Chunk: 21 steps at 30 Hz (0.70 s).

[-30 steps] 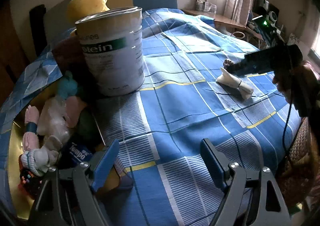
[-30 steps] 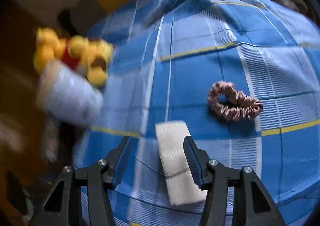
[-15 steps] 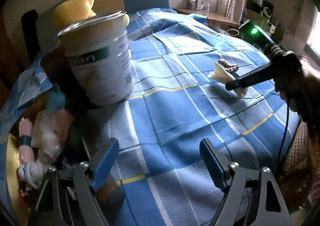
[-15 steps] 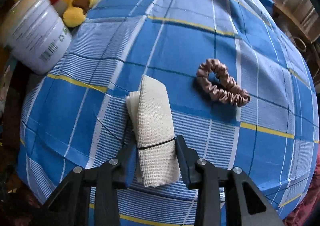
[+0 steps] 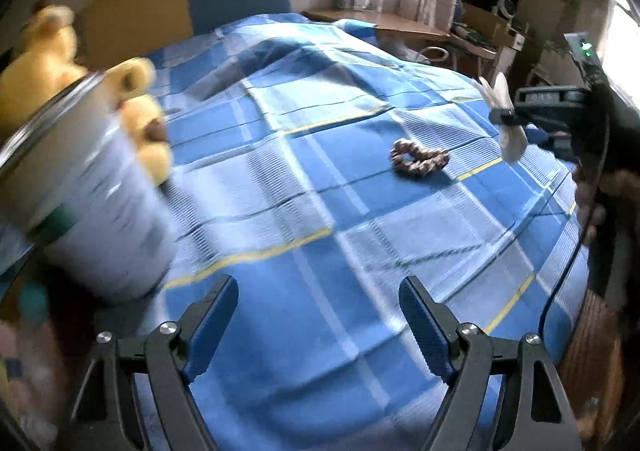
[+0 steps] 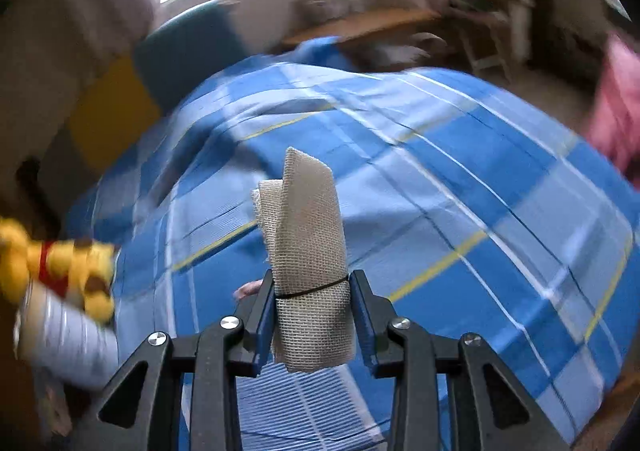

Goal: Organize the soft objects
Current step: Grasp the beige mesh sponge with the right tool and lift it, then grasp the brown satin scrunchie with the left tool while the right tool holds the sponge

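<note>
Bed: blue plaid bedspread [image 5: 320,211] fills the room's middle, window behind.
Right hand-held gripper [image 6: 312,315]: clamped on the rolled mesh cloth [image 6: 308,251], pads pressing both sides, and the roll's up off the bed!
Left hand-held gripper [image 5: 318,315]: jaws spread wide, nothing between them, hovering over the bedspread.
Scrunchie [image 5: 418,159]: lying alone on the bedspread, below the lifted roll.
Tin can [image 5: 92,211]: blurred, at the bed's edge, yellow plush toy [image 5: 136,119] right behind it.

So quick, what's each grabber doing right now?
Left gripper: open, holding nothing.
Right gripper: shut on the cream mesh cloth roll.
</note>
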{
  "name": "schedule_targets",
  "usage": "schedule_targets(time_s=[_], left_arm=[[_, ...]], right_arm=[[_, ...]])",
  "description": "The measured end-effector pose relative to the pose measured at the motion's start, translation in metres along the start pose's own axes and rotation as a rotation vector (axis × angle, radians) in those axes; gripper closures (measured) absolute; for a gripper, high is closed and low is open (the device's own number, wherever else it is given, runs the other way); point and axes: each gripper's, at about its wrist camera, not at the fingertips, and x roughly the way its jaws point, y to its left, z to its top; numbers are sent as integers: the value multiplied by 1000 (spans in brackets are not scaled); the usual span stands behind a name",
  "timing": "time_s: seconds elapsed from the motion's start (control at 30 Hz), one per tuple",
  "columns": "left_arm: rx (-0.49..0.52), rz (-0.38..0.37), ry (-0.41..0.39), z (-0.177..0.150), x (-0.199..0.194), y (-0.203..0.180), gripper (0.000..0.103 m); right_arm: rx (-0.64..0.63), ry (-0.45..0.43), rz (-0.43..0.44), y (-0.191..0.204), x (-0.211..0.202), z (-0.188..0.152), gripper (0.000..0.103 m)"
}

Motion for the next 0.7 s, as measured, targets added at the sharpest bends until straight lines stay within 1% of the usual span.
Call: schedule_targets(time_s=[0.1, 0.17, 0.27, 0.3, 0.33, 0.43, 0.57, 0.63, 0.7], left_arm=[[34, -31, 8, 23, 24, -19, 20], [60, -44, 7, 37, 39, -32, 20], [92, -83, 15, 56, 63, -49, 20], [104, -99, 17, 63, 72, -56, 19], [109, -105, 18, 67, 77, -59, 16], [119, -132, 16, 83, 98, -72, 10], [113, -157, 19, 100, 123, -87, 8], [105, -172, 26, 107, 134, -91, 6], [105, -171, 25, 112, 145, -96, 6]], right_arm=[[74, 0, -34, -15, -2, 3, 68], [106, -9, -28, -30, -8, 4, 68], [132, -15, -11, -39, -10, 5, 68], [138, -10, -4, -41, -10, 5, 68], [147, -5, 2, -40, -6, 5, 68], [166, 9, 26, -44, -6, 5, 68], [197, 27, 42, -47, -1, 5, 68], [207, 28, 46, -49, -1, 4, 68], [205, 29, 46, -48, -1, 4, 68]])
